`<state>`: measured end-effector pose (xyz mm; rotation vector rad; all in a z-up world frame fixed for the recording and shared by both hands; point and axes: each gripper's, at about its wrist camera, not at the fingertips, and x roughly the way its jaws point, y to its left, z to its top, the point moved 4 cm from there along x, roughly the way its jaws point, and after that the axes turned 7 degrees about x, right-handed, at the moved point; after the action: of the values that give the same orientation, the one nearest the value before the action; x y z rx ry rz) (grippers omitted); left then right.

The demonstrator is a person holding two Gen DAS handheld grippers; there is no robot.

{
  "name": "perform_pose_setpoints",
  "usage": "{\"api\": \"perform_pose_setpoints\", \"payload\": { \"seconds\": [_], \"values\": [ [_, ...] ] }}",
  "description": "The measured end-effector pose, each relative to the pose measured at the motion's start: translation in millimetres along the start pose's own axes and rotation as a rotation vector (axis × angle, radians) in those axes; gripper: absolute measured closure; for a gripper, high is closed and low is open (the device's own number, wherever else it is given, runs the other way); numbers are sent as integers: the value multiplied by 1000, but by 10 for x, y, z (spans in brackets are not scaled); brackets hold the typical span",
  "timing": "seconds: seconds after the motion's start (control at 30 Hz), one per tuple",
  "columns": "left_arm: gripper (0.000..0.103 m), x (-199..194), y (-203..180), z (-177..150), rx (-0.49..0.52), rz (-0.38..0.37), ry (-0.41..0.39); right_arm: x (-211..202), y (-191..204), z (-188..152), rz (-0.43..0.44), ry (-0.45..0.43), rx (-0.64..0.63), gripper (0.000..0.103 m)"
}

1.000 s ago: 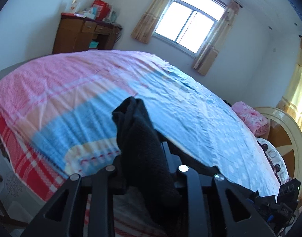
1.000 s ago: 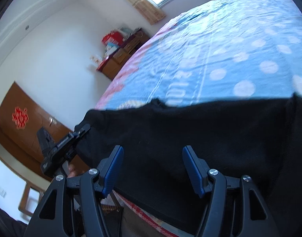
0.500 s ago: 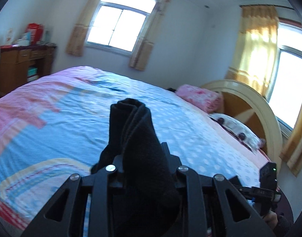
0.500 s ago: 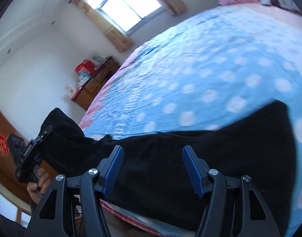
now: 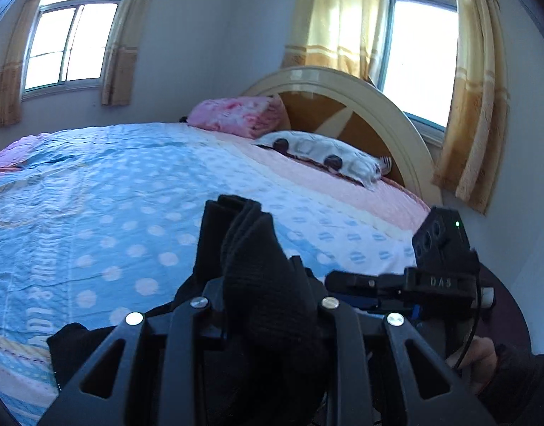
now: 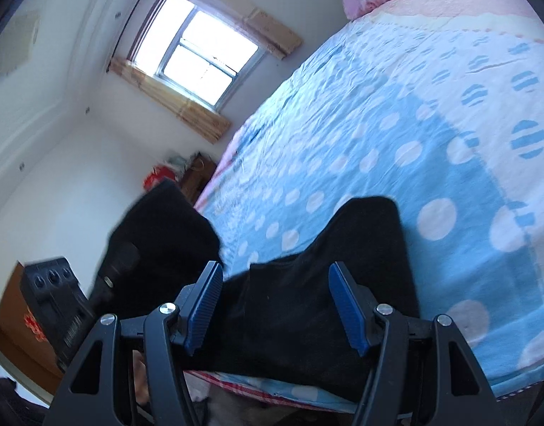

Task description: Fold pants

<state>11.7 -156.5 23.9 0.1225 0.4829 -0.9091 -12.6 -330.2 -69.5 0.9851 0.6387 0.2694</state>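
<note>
Your left gripper is clamped tight on a bunched end of the black pants, the thick, fuzzy knit standing up between its fingers in soft upright folds that rise above the tips. Your right gripper stands open, its blue ribbed pads apart with nothing pressed between them; the pants lie beneath and beyond it, a dark matte sheet draped over the near edge of the bed. One squared corner of the cloth lies flat on the bedspread, and another part lifts leftward to the left gripper in the right wrist view. The bedspread is light blue with white dots, turning pink toward the head. A folded pink blanket and a white pillow lie there against a curved cream headboard, under curtained windows.
</note>
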Motion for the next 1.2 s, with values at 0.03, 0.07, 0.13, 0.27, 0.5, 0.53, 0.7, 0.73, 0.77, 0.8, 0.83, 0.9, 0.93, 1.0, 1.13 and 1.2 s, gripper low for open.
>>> {"api": "perform_pose_setpoints", "payload": {
  "seconds": [0.03, 0.07, 0.13, 0.27, 0.5, 0.53, 0.7, 0.73, 0.77, 0.8, 0.83, 0.9, 0.93, 1.0, 1.13, 1.2],
  "values": [
    [76, 111, -98, -48, 20, -10, 23, -28, -28, 24, 7, -6, 14, 39],
    [76, 189, -152, -82, 31, -16, 38, -59, -68, 38, 17, -10, 30, 39],
    [76, 316, -271, -171, 52, -29, 67, -105, -129, 61, 40, -19, 59, 39],
    [76, 513, -429, -324, 93, -33, 111, -147, -254, 66, 83, -21, 113, 39],
    [76, 543, -686, -366, 170, -51, 87, -146, -256, 51, 100, -9, 110, 39],
    [76, 577, -717, -383, 188, -44, 90, -142, -272, 50, 109, -4, 122, 39],
    [75, 677, -820, -536, 251, -17, 127, -114, -296, 27, 119, 23, 140, 39],
    [75, 668, -819, -533, 256, -14, 123, -109, -282, 13, 119, 28, 134, 39],
    [75, 654, -815, -527, 253, -16, 121, -97, -273, 4, 116, 34, 128, 39],
    [75, 639, -805, -519, 247, -19, 120, -85, -271, 0, 113, 37, 125, 39],
    [75, 614, -780, -503, 238, -21, 116, -81, -272, -4, 111, 38, 124, 39],
    [75, 522, -660, -415, 177, -39, 91, -93, -282, -2, 115, 35, 133, 39],
    [75, 453, -569, -359, 138, -48, 75, -96, -284, 8, 120, 32, 136, 39],
    [75, 232, -267, -204, 31, -55, 24, -110, -260, 19, 134, 25, 127, 39],
    [75, -566, 660, 33, -234, 23, -154, -76, -55, -40, 115, 31, 13, 39],
    [74, -958, 1064, 15, -292, 145, -217, 5, 82, -138, 96, 60, -64, 39]
  ]
}}
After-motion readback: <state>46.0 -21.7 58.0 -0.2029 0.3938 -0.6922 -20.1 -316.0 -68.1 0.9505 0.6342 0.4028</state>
